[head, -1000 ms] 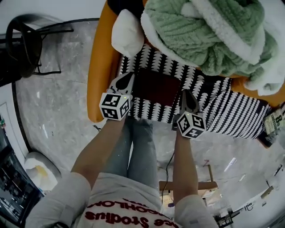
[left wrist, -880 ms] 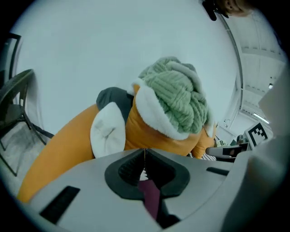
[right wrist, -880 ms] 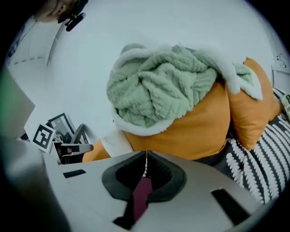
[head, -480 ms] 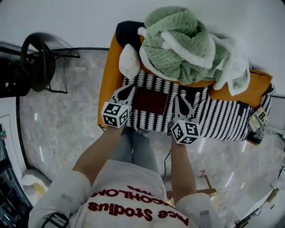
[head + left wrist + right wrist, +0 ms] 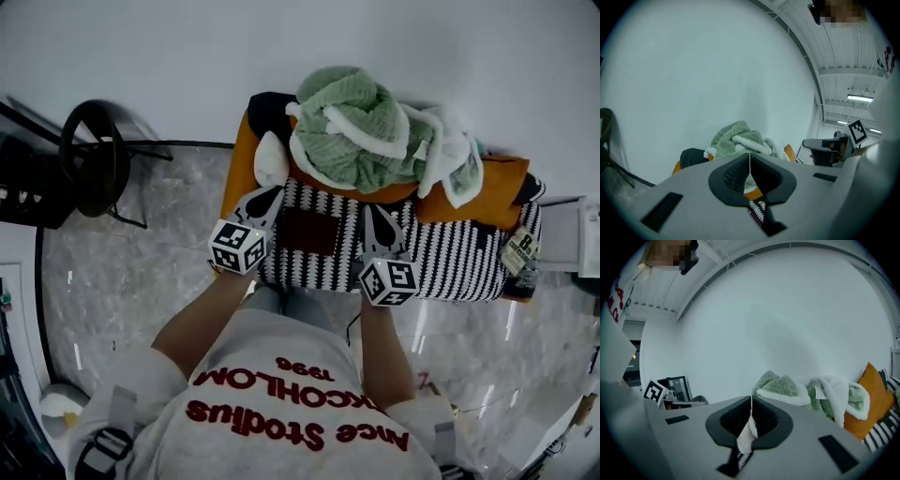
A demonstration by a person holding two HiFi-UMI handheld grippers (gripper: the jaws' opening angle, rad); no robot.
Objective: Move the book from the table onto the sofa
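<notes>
The dark red book lies flat on the sofa's black-and-white patterned throw, in the head view between my two grippers. My left gripper hovers over the book's left edge, its jaws shut with nothing between them. My right gripper hovers by the book's right edge, also shut and empty. In the left gripper view the shut left gripper points nearly level at the wall over the sofa. The right gripper points the same way in its own view.
A heaped green and white blanket fills the back of the orange sofa, with a white cushion at its left end. A black chair stands on the marble floor to the left. A white cabinet stands at the right.
Both grippers have lifted up and away from the sofa, staying shut. The book stays on the throw. The sofa looks smaller as the head view has risen.
</notes>
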